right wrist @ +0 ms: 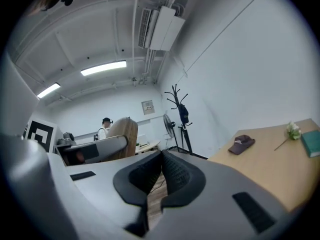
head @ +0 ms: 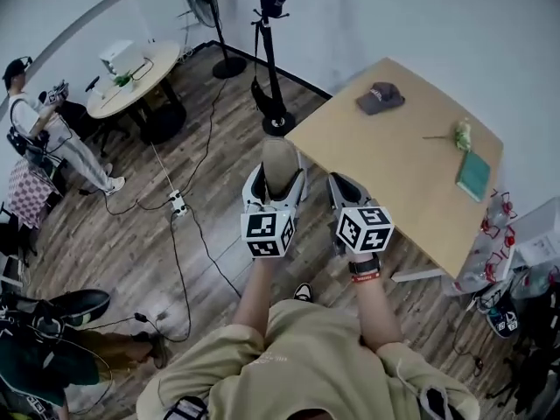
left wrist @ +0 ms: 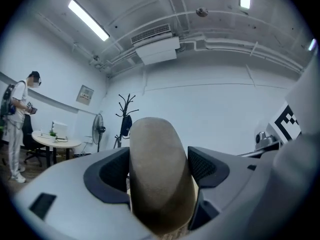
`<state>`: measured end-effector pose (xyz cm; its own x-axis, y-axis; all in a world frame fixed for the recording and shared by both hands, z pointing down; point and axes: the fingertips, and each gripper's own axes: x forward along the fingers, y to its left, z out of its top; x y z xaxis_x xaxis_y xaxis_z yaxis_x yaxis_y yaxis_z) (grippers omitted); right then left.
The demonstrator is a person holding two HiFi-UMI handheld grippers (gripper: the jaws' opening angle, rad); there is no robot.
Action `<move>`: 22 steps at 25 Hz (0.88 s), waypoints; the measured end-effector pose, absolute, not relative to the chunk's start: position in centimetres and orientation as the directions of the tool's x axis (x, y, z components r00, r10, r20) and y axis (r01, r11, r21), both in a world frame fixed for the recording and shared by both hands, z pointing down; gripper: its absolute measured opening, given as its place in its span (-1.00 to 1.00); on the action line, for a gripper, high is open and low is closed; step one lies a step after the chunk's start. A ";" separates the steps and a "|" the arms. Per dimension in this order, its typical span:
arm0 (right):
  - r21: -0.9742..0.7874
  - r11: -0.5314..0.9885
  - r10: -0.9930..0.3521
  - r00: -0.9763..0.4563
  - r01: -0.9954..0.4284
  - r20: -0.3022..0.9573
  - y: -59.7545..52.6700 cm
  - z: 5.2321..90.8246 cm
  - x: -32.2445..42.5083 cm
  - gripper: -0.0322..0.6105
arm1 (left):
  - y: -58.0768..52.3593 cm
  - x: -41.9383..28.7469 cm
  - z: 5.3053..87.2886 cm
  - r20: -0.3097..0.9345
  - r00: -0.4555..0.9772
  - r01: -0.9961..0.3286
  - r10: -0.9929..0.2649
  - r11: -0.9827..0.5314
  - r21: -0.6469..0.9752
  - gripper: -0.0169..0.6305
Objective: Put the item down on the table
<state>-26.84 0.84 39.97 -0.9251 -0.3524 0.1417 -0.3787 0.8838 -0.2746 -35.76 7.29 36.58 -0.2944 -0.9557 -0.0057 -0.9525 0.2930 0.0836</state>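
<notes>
A tan, rounded oblong item (head: 280,164) stands upright between the jaws of my left gripper (head: 278,180), which is shut on it, above the wooden floor just off the near-left corner of the light wooden table (head: 394,182). In the left gripper view the item (left wrist: 155,154) fills the gap of that gripper (left wrist: 159,176). My right gripper (head: 344,189) hovers beside it at the table's edge, shut with nothing held; its pads meet in the right gripper view (right wrist: 161,171), where the item (right wrist: 124,134) shows at the left and the table (right wrist: 270,169) at the right.
On the table lie a dark cap (head: 379,97), a flower stem (head: 459,135) and a green book (head: 473,174). A coat stand (head: 267,51) and fan (head: 210,16) stand behind. Cables (head: 188,208) cross the floor. People (head: 44,121) and a round table (head: 131,77) are at the left.
</notes>
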 end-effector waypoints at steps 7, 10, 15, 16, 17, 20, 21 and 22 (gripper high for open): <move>-0.284 0.791 -0.525 -0.839 -0.542 0.139 -7.1 40.9 -22.3 -0.85 | -2.7 -32.2 37.3 -0.005 -0.100 -0.992 -0.995 0.099 0.076 0.17; -0.290 0.740 -0.593 -0.792 -0.606 0.142 -10.1 41.7 -19.6 -0.85 | -6.5 -30.0 38.4 0.008 -0.021 -0.997 -1.000 0.021 0.074 0.17; -0.297 0.654 -0.692 -0.709 -0.696 0.138 -15.0 42.1 -15.6 -0.85 | -12.3 -26.5 39.3 0.018 0.103 -0.992 -0.995 -0.101 0.078 0.17; -0.299 0.635 -0.709 -0.691 -0.712 0.139 -15.8 42.1 -14.8 -0.85 | -13.2 -25.7 39.3 0.020 0.129 -0.989 -0.991 -0.127 0.080 0.17; -0.303 0.617 -0.725 -0.674 -0.726 0.139 -16.5 42.2 -14.1 -0.85 | -14.1 -25.0 39.4 0.022 0.154 -0.985 -0.988 -0.152 0.082 0.17; -0.320 0.570 -0.760 -0.634 -0.757 0.144 -18.5 42.6 -12.5 -0.85 | -16.9 -23.4 39.6 0.032 0.209 -0.975 -0.977 -0.206 0.089 0.17; -0.326 0.555 -0.768 -0.622 -0.765 0.151 -19.1 42.9 -11.9 -0.85 | -17.8 -23.0 39.7 0.037 0.223 -0.971 -0.974 -0.219 0.094 0.17; -0.332 0.539 -0.776 -0.610 -0.774 0.162 -19.6 43.4 -11.3 -0.85 | -18.5 -22.5 40.0 0.045 0.236 -0.968 -0.971 -0.231 0.098 0.17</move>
<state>-11.33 -19.58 43.38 -0.6096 -0.7761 0.1616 -0.7741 0.5389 -0.3323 -22.46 -18.52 39.95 0.2358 -0.9707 0.0452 -0.9681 -0.2306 0.0982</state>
